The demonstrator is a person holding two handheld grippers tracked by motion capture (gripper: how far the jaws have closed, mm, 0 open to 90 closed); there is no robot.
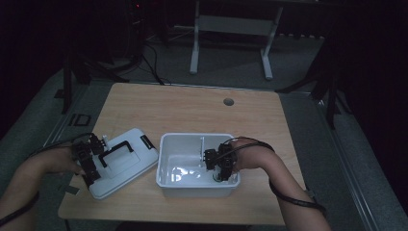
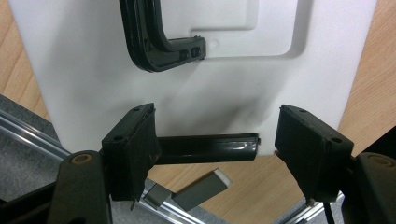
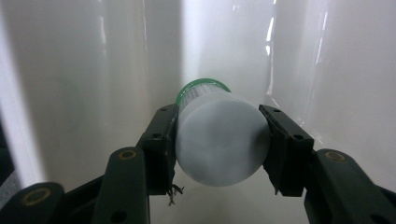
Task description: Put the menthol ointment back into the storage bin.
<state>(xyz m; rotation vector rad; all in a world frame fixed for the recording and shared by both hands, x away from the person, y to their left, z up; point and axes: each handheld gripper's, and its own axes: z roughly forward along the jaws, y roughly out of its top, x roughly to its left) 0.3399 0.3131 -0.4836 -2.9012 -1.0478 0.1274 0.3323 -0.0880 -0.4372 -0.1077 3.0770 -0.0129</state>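
Observation:
A white lid with a black handle lies flat on the table's front left. My left gripper sits at its near corner. In the left gripper view the jaws stand apart astride the lid's black edge latch; the left gripper is open, with a gap showing at one pad. My right gripper reaches down into the white bin. There the right gripper is shut on a white bottle with a green cap, its cap end pointing away from the camera.
The wooden table has a round cable hole near its far edge. A thin divider stands inside the bin. A grey tape strip sticks to the table's edge by the lid. A white frame's legs stand on the floor beyond.

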